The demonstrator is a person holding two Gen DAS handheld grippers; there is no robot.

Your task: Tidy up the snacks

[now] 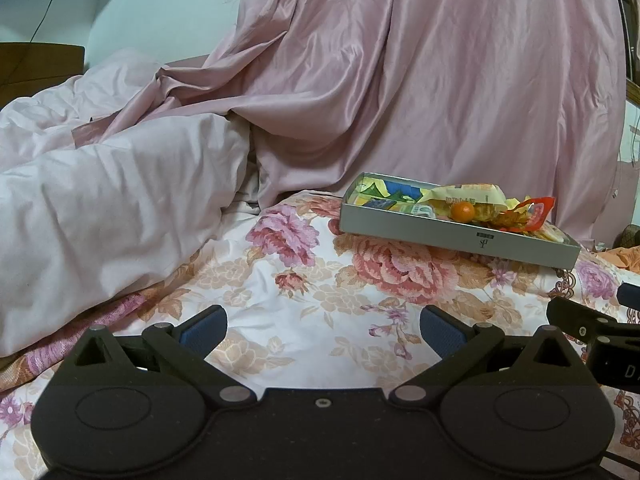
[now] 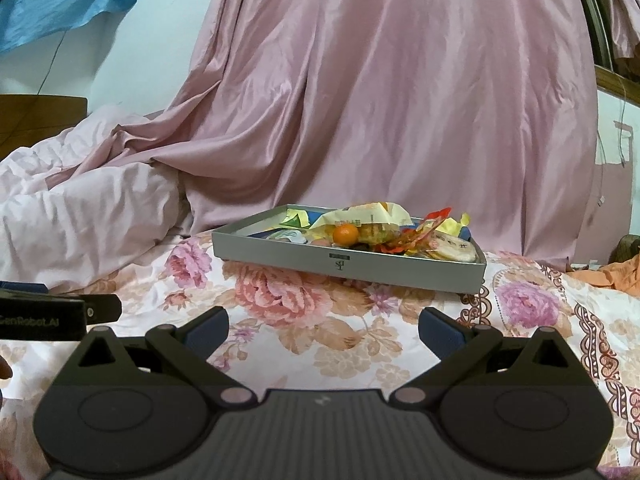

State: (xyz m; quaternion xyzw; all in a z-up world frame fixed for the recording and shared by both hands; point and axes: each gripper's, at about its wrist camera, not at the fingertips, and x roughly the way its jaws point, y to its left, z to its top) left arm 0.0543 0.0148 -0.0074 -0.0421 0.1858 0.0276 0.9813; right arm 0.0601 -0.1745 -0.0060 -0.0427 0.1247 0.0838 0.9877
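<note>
Grey tray ahead — both claws level, spread

You are looking at a floral bedsheet, a pale quilt bunching up at left, and a pink curtain hanging behind.
</note>
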